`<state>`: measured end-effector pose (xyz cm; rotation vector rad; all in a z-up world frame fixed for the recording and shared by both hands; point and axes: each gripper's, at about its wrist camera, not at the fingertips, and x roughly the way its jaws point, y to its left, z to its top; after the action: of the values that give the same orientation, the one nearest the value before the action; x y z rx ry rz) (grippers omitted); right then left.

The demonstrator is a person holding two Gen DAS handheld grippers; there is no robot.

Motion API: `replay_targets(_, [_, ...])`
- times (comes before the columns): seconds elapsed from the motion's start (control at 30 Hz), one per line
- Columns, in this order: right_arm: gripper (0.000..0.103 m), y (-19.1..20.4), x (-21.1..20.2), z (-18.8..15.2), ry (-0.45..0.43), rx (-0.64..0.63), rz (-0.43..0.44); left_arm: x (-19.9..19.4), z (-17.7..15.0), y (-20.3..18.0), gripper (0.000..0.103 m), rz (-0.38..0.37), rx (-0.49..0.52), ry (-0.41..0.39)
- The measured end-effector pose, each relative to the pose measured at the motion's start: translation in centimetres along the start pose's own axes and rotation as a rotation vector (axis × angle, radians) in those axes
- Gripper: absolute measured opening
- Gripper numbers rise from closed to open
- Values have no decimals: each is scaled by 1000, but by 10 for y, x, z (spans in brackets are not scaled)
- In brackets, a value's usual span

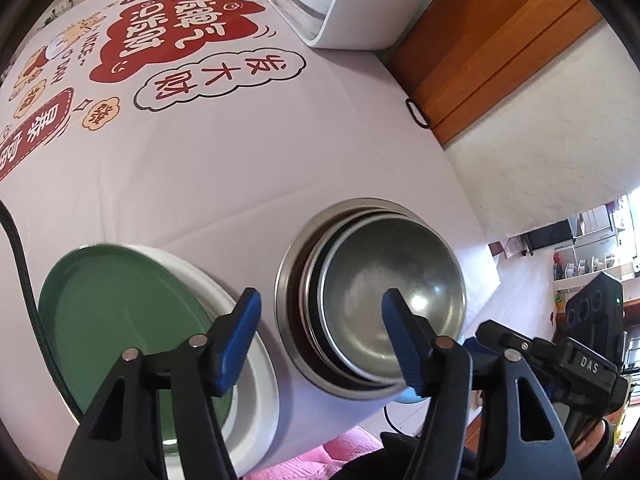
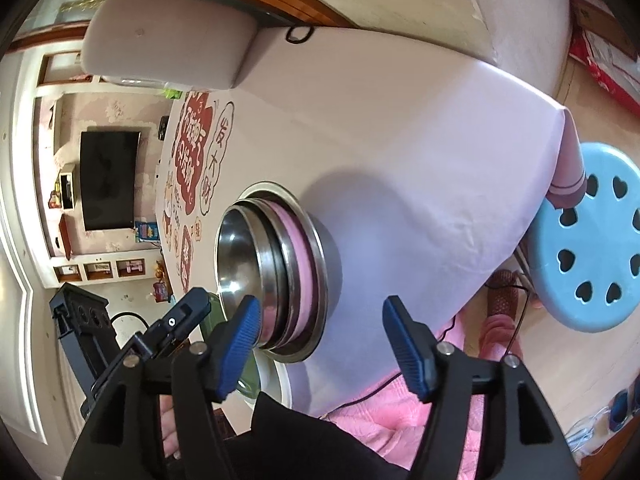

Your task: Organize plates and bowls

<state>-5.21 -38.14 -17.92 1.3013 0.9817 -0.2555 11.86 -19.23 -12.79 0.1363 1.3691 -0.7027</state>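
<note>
nesting looks done: bowls (image 1: 372, 300) stacked, green plate (image 1: 120, 320) on white plate (image 1: 256, 392) beside them on desk (image 1: 240, 160). both jaws wide, empty; little left.

- A stack of nested bowls (image 1: 372, 296) is set on the table (image 1: 248, 152), near its front edge.
- The plates (image 1: 132, 320) are placed just beside the bowls, to their left in the left wrist view, also at the front edge; one plate is laid on another.
- An appliance (image 1: 320, 4) is stood at the far edge of the table, well apart from the bowls and plates.
- A cable (image 1: 24, 264) is run along the table's left side, beside the plates.
- A stool (image 2: 592, 240) is placed on the floor off the table's right corner.
- A screen (image 2: 108, 180) is mounted on the wall beyond the table's far end.
</note>
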Motion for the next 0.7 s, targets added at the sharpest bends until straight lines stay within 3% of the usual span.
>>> replay_targets(0.2, [70,-7,8,4,16,45,24,20,14,-3,72,8,32,60])
replay_targets(0.7, [71,-12,27,14,83,81,48,62,35,-14,73,2,86,198])
